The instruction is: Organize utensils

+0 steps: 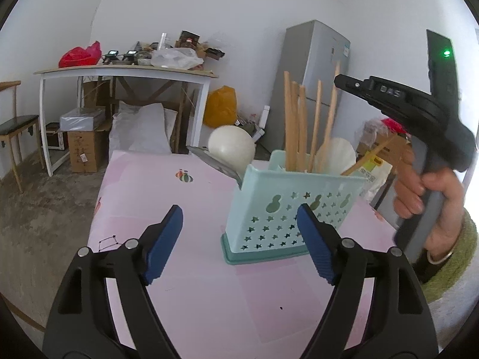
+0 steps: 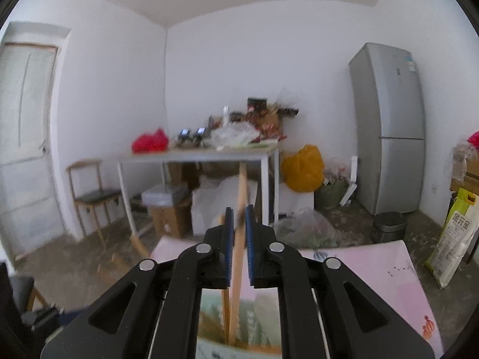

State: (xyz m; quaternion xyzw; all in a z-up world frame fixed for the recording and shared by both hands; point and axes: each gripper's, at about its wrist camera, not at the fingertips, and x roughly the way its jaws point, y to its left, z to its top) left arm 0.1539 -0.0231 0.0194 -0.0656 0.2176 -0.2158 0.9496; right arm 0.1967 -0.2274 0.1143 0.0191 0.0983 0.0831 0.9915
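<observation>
A pale teal utensil holder (image 1: 287, 206) with star cut-outs stands on the pink table (image 1: 191, 269). Several wooden chopsticks (image 1: 299, 125) and a white ladle (image 1: 338, 155) stand in it. A knife blade (image 1: 215, 161) juts out at its left. My left gripper (image 1: 239, 233) is open and empty, just in front of the holder. My right gripper (image 2: 238, 224) is above the holder (image 2: 257, 323), closed on a wooden chopstick (image 2: 239, 239) that reaches down into it. The right gripper's body also shows in the left wrist view (image 1: 419, 110).
A white side table (image 1: 125, 71) with bags and clutter stands behind, with boxes and sacks under it. A grey fridge (image 1: 311, 80) is at the back right. A white balloon-like ball (image 1: 230, 146) sits past the table's far edge. A chair (image 1: 18, 122) is left.
</observation>
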